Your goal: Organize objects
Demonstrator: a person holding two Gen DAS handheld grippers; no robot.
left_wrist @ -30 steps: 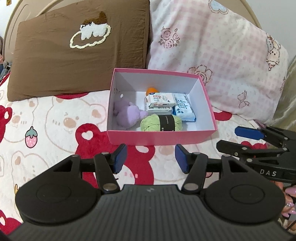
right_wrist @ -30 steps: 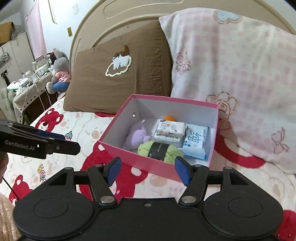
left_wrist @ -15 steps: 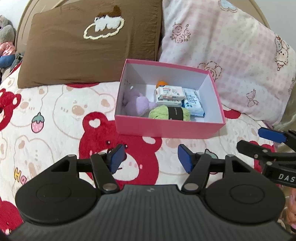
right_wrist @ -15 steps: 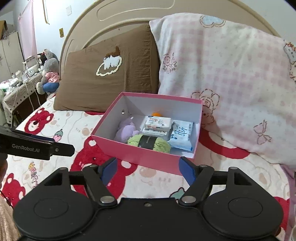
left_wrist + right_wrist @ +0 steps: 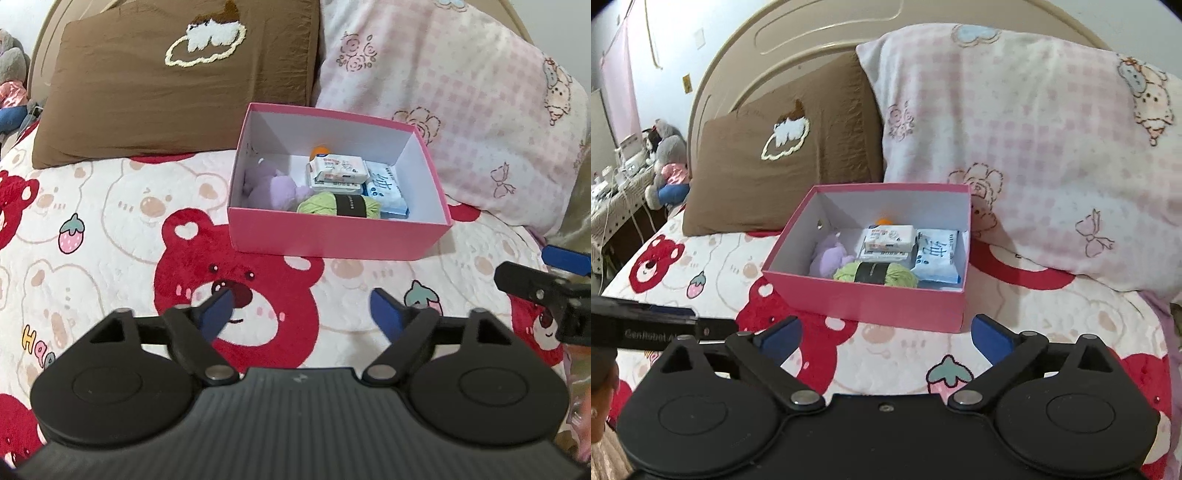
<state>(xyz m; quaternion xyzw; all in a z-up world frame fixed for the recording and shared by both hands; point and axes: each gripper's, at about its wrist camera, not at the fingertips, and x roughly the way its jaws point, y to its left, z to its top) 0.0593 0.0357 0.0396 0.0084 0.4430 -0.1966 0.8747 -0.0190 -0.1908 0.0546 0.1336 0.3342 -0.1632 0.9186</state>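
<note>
From the left wrist we see our left gripper (image 5: 299,308), its jaws just widened and empty, over the bedspread (image 5: 110,229). The pink box (image 5: 332,236) sits ahead, below two pillows, holding yarn (image 5: 340,205) and packets.

From the right wrist, our right gripper (image 5: 886,338) has also just opened wide, with nothing between it and the box.

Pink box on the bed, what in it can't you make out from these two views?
- Small orange object: both views, mostly hidden behind the stacked white wipe packs; what it is cannot be told.
- Lilac plush toy: both views, lower part cut off by the pink cardboard box front wall.
- Pack lettering: too small to read.
</note>
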